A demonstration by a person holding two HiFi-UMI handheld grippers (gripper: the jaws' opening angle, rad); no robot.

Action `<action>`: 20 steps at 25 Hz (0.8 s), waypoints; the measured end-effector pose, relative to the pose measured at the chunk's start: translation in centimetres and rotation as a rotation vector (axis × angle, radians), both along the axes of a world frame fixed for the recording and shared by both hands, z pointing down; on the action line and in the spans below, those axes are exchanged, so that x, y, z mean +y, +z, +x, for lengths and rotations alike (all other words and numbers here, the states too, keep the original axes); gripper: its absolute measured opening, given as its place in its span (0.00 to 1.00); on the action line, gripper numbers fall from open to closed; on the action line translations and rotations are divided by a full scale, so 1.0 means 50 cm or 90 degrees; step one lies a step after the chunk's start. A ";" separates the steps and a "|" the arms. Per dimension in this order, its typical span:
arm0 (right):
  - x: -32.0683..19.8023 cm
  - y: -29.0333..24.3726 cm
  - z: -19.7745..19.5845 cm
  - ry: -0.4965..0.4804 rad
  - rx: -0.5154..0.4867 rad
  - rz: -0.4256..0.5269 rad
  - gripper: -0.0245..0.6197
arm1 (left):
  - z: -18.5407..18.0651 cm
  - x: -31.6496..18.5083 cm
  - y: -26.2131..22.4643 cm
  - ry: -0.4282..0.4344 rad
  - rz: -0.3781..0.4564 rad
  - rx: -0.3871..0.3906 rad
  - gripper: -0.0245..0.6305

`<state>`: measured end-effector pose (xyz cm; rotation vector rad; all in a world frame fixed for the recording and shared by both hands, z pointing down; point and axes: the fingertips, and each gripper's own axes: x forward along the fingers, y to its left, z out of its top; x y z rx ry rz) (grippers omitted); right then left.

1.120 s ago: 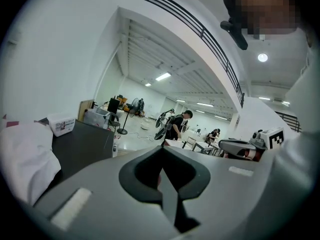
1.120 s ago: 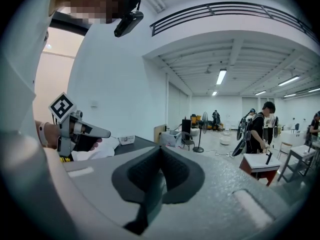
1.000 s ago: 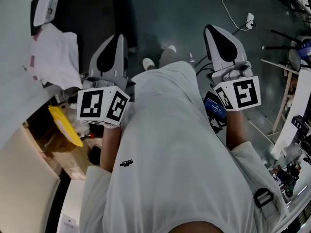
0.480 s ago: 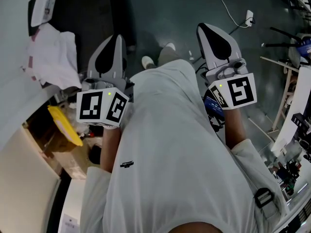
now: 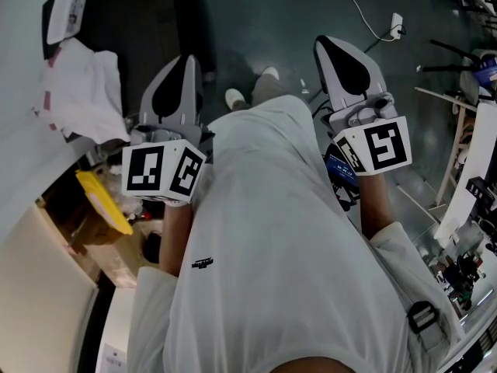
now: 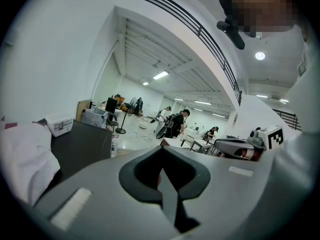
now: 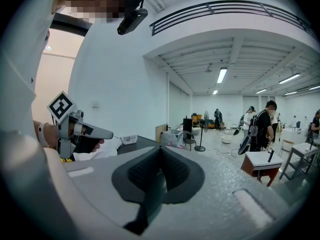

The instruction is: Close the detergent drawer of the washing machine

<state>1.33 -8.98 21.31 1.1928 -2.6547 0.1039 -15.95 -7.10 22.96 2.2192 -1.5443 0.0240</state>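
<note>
No washing machine or detergent drawer can be made out in any view. In the head view I hold both grippers at chest height, either side of a white shirt [image 5: 279,231]. My left gripper [image 5: 180,74] points away over a dark surface, its jaws closed together with nothing between them [image 6: 162,166]. My right gripper [image 5: 345,61] points out over the grey floor, also shut and empty [image 7: 159,166]. Each gripper shows in the other's view: the right gripper [image 6: 240,148] and the left gripper [image 7: 80,131].
A white cloth [image 5: 89,92] lies on a dark top at the left, with a white box [image 5: 66,14] behind it. A yellow object [image 5: 105,200] sits below. A cable with a plug [image 5: 396,29] runs across the floor. People [image 7: 260,124] and tables [image 7: 262,161] stand far off.
The right gripper has shifted slightly up and to the left since a second ago. The left gripper has stayed where it was.
</note>
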 end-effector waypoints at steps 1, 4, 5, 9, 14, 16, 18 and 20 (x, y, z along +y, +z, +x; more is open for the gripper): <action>0.001 0.000 0.000 0.000 0.000 0.000 0.03 | 0.001 0.001 -0.001 0.001 0.000 0.000 0.07; 0.006 0.000 -0.001 -0.004 -0.002 -0.003 0.03 | 0.005 0.004 -0.001 0.001 0.000 0.001 0.07; 0.008 0.000 -0.002 -0.005 -0.003 -0.004 0.03 | 0.005 0.005 0.000 0.001 0.000 0.001 0.07; 0.014 0.000 -0.006 -0.010 -0.001 -0.003 0.03 | 0.003 0.012 0.002 -0.001 -0.001 0.002 0.07; 0.018 -0.002 -0.003 -0.012 -0.003 -0.001 0.03 | 0.007 0.021 0.003 -0.002 -0.003 0.002 0.07; 0.019 -0.004 0.000 -0.011 -0.006 0.000 0.03 | 0.011 0.023 0.003 0.000 -0.002 0.002 0.07; 0.019 -0.005 0.002 -0.010 -0.008 0.003 0.03 | 0.015 0.024 0.003 0.002 0.000 0.002 0.07; 0.022 -0.005 0.006 -0.008 -0.008 0.004 0.03 | 0.019 0.026 0.004 0.004 0.000 0.002 0.07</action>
